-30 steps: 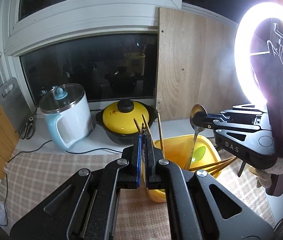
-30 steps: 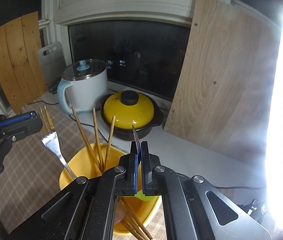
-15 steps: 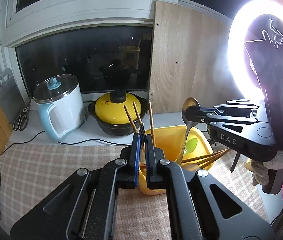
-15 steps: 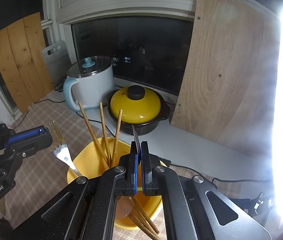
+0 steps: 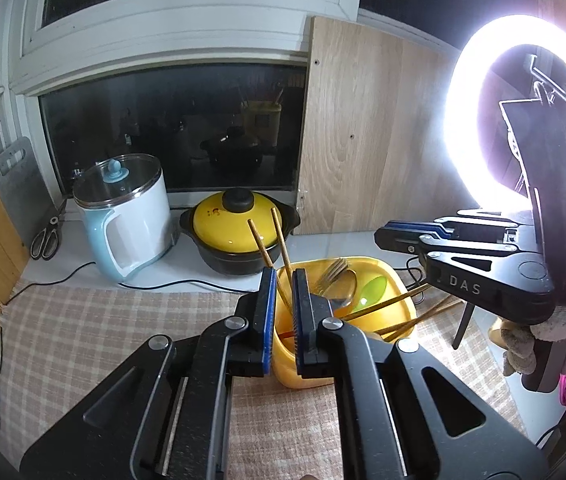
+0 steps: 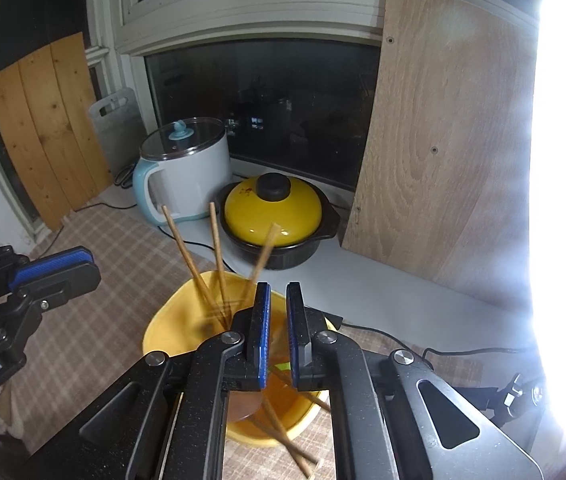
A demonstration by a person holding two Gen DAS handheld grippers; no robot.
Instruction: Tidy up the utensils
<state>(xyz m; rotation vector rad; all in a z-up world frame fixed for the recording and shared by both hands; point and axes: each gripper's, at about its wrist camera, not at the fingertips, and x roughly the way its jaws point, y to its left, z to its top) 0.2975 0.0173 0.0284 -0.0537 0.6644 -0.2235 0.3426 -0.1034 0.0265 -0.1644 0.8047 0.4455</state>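
Both grippers hung over the yellow tub at frame centre, on the checked cloth of the bench.

Left gripper: jaws parted narrowly, holding nothing; two chopsticks stood up through the line of the gap, apparently loose.

Right gripper: jaws also a narrow gap, empty. In the left view it showed at the right edge, side-on.

Tub held a fork, a metal spoon, a green spoon and more chopsticks slanting out over the right rim. In the right view the sticks were blurred.

Risks, my judgement:
- Long sticks leaning over the rim could lever out onto the cloth if nudged.
- The tub looked light; a sideways knock from either jaw might tip it.
- The yellow-lidded pot and kettle stood near behind; a wide swing could clip them.
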